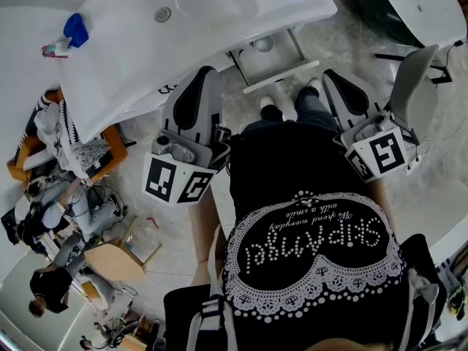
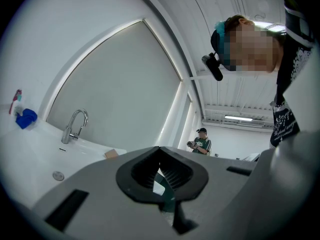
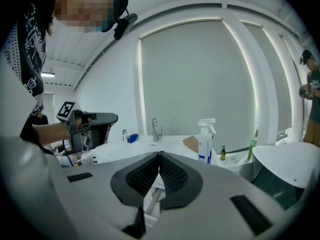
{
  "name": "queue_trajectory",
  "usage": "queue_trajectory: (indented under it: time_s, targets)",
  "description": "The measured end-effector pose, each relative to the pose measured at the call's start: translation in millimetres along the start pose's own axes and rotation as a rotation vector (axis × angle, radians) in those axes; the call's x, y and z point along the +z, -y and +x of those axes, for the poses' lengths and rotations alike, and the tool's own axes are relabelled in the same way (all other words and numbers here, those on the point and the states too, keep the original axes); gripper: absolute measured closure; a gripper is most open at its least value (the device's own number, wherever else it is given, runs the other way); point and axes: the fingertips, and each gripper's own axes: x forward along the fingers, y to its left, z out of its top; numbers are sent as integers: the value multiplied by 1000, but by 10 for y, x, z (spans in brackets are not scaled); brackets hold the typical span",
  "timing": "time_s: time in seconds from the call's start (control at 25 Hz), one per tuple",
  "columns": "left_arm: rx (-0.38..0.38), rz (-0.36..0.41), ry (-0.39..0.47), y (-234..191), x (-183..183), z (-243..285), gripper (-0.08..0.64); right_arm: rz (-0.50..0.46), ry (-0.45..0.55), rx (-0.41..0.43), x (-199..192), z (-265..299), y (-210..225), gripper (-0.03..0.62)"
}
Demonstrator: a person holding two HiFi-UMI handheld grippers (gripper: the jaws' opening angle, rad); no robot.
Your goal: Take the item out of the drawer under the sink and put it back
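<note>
Head cam: overhead, steep down, sink [image 1: 205,20] at 11–12 o'clock. Gripper cams: low behind own jaws, approx level, facing sink; all 3 share it.

Place: we see a bathroom setup standing inside a large hall.
Fixtures: white sink [image 1: 131,57], faucet [image 2: 74,125], spray bottle [image 3: 205,141].
Overhead: ribbed ceiling [image 2: 235,91], strip light [image 2: 239,118].

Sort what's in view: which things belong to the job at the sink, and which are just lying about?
Job: sink, under-sink unit, left gripper, right gripper, both shut and empty.
Lying about: spray bottle, blue item, cardboard piece, small dark bottle.
</note>
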Motion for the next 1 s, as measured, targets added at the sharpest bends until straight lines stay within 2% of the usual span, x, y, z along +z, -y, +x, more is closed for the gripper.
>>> queue_trajectory:
  time_s: [0.4, 0.6, 1.0]
  targets:
    - [24, -28, -22, 31, -100, -40, 557, -16, -25, 41, -58, -24, -108, 574]
    - [9, -48, -43, 111, -185, -4, 557, 8, -38, 24, -80, -88, -65, 574]
    - [-12, -37, -25, 119, -131, 100, 557, -14, -53, 17, -98, -104, -20, 574]
